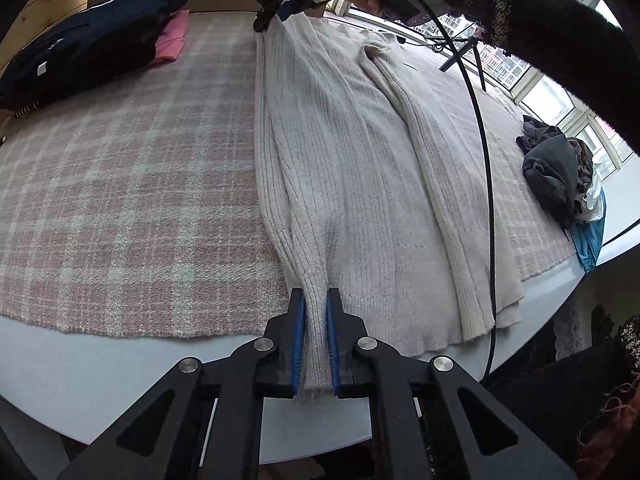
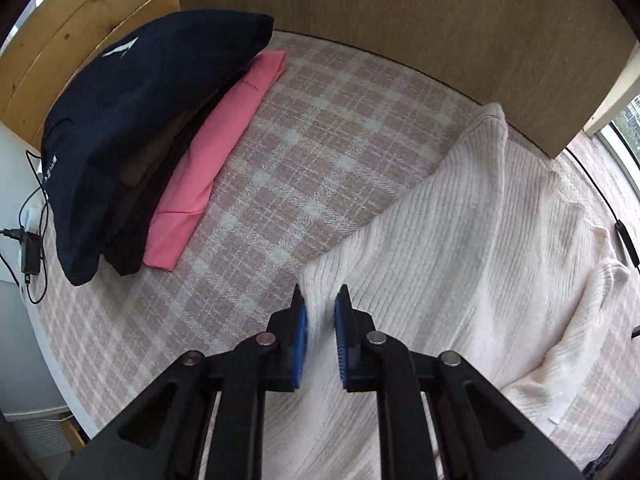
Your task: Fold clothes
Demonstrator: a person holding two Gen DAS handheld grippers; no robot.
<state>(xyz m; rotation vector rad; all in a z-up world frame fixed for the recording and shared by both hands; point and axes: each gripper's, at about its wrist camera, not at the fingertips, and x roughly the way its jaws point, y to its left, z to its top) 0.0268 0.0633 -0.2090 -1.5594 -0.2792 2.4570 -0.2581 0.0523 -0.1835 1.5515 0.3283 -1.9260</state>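
Pink plaid blanket [image 1: 120, 200] on white table [image 1: 100, 368], wooden wall panels [image 2: 440, 20], bright windows [image 1: 552, 96]

we are seeing a white table [image 1: 120, 364] carrying a pink plaid cloth [image 1: 132, 200] over most of its top. lying on that cloth are a cream ribbed sweater [image 1: 360, 184] at centre, a folded stack of clothes [image 1: 80, 48] at 10 o'clock, and a crumpled grey heap [image 1: 560, 172] at 3 o'clock.

Cream ribbed sweater [image 1: 360, 184]; pink-white plaid blanket [image 1: 132, 200]; navy garment [image 2: 140, 112].
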